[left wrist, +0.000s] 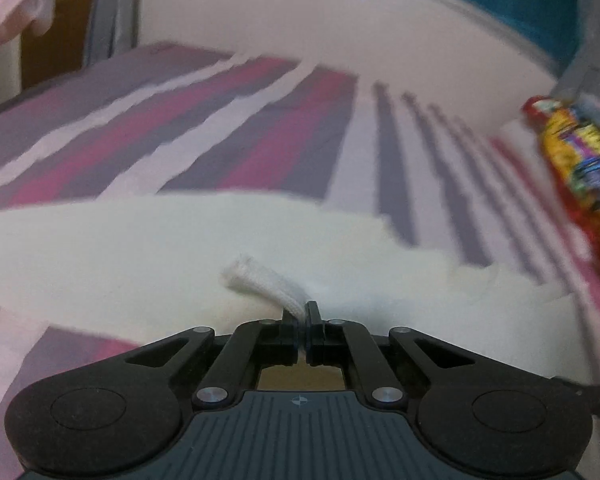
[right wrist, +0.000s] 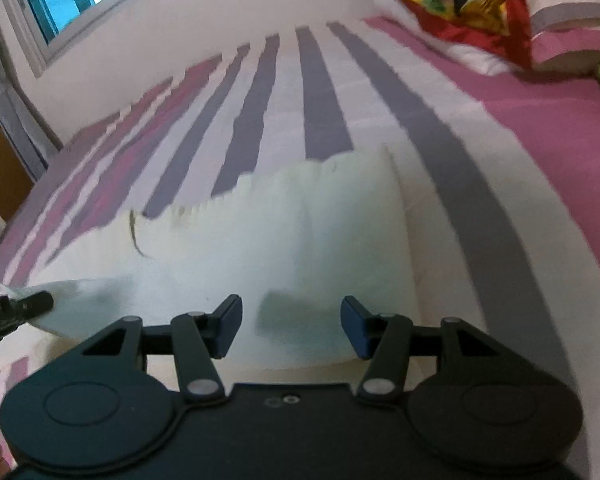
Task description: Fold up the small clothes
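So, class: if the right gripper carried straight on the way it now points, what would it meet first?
Most likely the white garment spread on the striped bedsheet: the right gripper stands open, tilted down, with the cloth directly ahead of it. Depth is hard to judge.

the garment (right wrist: 284,236) lies on the bed (right wrist: 520,132); pillows (right wrist: 572,40) sit behind, to its right.

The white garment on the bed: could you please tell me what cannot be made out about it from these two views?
- Left wrist view: the white garment is blurred, so its type is unclear; the left gripper, shut on a fold, hides the near edge.
- Right wrist view: the right gripper, open, covers the near hem.
- The dark mark is too smeared to identify.
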